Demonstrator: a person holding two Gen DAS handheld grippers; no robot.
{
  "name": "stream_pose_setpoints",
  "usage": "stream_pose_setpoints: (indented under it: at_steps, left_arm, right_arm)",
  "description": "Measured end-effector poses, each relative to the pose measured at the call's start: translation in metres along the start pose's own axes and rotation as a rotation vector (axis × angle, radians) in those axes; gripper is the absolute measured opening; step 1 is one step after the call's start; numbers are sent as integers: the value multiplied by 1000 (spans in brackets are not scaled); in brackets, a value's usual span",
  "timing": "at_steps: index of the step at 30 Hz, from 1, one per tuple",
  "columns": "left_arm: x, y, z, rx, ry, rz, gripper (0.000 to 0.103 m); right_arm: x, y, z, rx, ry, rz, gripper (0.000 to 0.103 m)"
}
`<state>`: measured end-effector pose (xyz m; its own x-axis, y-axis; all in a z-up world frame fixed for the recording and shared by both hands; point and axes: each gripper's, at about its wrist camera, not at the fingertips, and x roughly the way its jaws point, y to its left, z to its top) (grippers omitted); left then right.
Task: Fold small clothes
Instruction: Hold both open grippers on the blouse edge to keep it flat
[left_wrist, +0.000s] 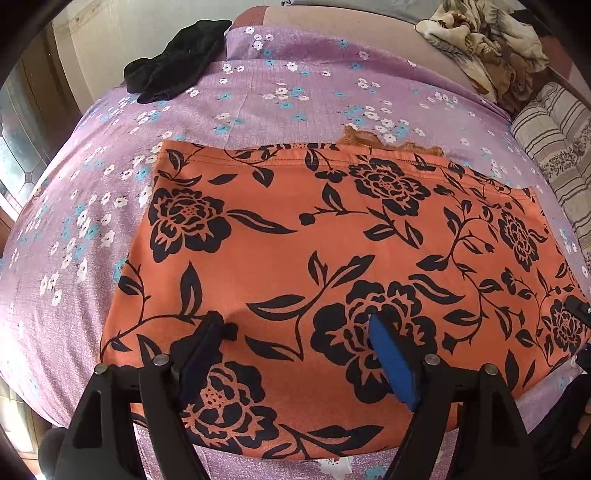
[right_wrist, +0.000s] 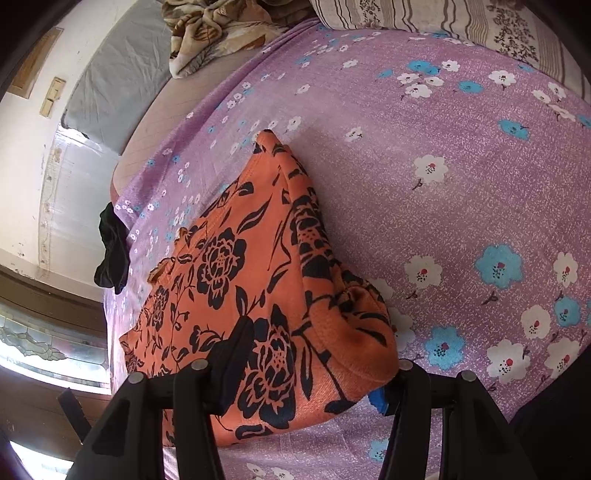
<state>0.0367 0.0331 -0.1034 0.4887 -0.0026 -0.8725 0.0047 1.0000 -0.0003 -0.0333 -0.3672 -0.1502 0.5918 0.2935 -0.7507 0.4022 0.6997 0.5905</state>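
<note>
- Left wrist view: I am holding my left claw (left_wrist: 299, 332) low over the near part of the orange cloth (left_wrist: 332, 236), its two fingers standing well apart with nothing between them — open, I judge, so it can either press the cloth flat or reach down for the near edge.
- The orange cloth is lying spread on the bed sheet (left_wrist: 92, 206), roughly a rectangle with a stitched hem along its far edge. It looks like a thin, soft knit printed with black roses and leaves.
- A strip of frilly orange trim (left_wrist: 391, 142) is peeking out past that far hem, which suggests a layer already folded under.
- A crumpled black garment (left_wrist: 173, 62) is waiting at the far left of the bed, well apart from the orange one, probably next in line.
- A rumpled brown-and-cream blanket (left_wrist: 487, 40) and a striped pillow (left_wrist: 554, 147) are sitting at the far right.
- Right wrist view: my right claw (right_wrist: 314, 354) is set around the near corner of the orange cloth (right_wrist: 229, 280), which is bunching into a rounded hump between the fingers. One finger is half hidden under the cloth, so I cannot tell whether it is clamping.
- That side edge is rising in a ridge off the purple flowered sheet (right_wrist: 461, 192) — lifted, I judge, to carry it across for a fold.
</note>
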Motion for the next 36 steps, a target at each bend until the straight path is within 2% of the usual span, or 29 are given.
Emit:
stream_pose_setpoints:
  at_steps: [3, 8, 16, 20, 22, 26, 28, 31, 32, 36]
  left_arm:
    - [-5, 2, 2, -4, -15, -1, 81]
    - [-2, 4, 2, -9, 4, 12, 81]
    - [-10, 6, 6, 4, -30, 30, 81]
    - [2, 8, 4, 8, -14, 39, 81]
    - [17, 6, -2, 23, 12, 52, 82]
    - [-1, 6, 0, 12, -44, 41, 82]
    - [-8, 3, 2, 23, -69, 36, 82]
    - [5, -3, -1, 56, -21, 50, 82]
    - [11, -4, -4, 61, 0, 60, 82]
    - [7, -7, -5, 56, -17, 66, 82]
  right_arm:
    - [0, -1, 1, 7, -1, 4, 57]
    - [2, -3, 1, 7, 0, 8, 57]
    - [1, -5, 1, 6, -7, 13, 57]
    - [1, -5, 1, -3, -9, 11, 56]
    - [2, -4, 0, -15, -10, 0, 52]
    - [0, -4, 1, -12, 0, -2, 49]
    - [-2, -5, 1, 0, -2, 3, 50]
    - [-2, -8, 3, 29, 2, 12, 57]
    - [-2, -8, 2, 31, 3, 13, 58]
    - [-3, -1, 3, 1, 0, 2, 58]
